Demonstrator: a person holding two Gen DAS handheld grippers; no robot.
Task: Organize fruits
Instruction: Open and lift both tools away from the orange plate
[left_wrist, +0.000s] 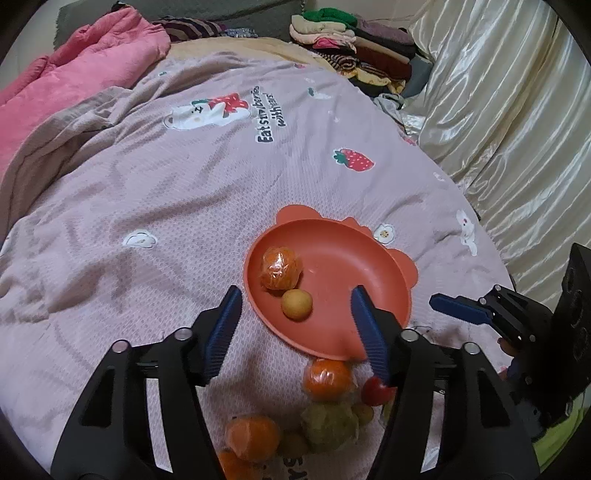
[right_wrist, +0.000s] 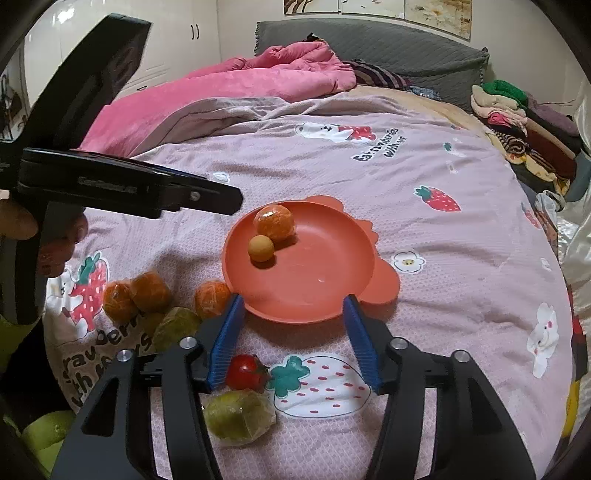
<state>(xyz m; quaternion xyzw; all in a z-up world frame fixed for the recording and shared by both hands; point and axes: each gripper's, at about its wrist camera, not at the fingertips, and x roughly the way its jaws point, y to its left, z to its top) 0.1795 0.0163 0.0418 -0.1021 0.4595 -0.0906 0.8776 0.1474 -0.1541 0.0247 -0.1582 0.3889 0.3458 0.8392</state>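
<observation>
Both the left gripper (left_wrist: 295, 325) and right gripper (right_wrist: 291, 328) hover with jaws wide apart and empty by the orange-red plastic plate (left_wrist: 343, 291) holding a wrapped orange (left_wrist: 280, 267).

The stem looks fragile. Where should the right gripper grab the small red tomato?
Grip the small red cherry tomato across its round smooth body, coming from above with the open right gripper, pads clear of the green stem on its right side. It lies free on the quilt.

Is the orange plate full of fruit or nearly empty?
Nearly empty. The plate holds only a wrapped orange and a small yellow fruit; most of its floor is bare.
</observation>
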